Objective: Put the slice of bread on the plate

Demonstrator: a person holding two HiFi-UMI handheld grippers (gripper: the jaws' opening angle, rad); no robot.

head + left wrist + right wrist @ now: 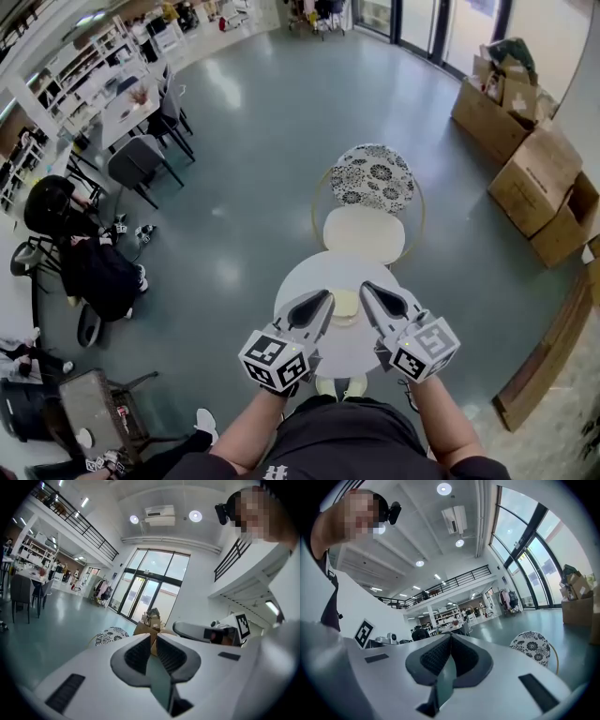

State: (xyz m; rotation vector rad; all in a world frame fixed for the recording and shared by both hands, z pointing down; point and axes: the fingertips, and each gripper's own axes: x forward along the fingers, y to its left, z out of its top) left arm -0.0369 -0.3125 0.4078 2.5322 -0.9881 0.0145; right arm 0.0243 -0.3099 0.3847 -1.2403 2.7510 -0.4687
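Grey-green floor surrounds a round white table [305, 277] at lower centre of the head view. The slice of bread [345, 302] is seen on the plate [349, 321], between the left gripper [326, 296] and the right gripper [366, 288]. Both sets of jaws are drawn together with nothing held, the left showing a hairline slit.

Pale slice of bread [345, 302] flat on the plate [346, 318], centre of round table [300, 281]

table [342, 267]: white | chair back [373, 176]: black-white floral | boxes [534, 178]: brown
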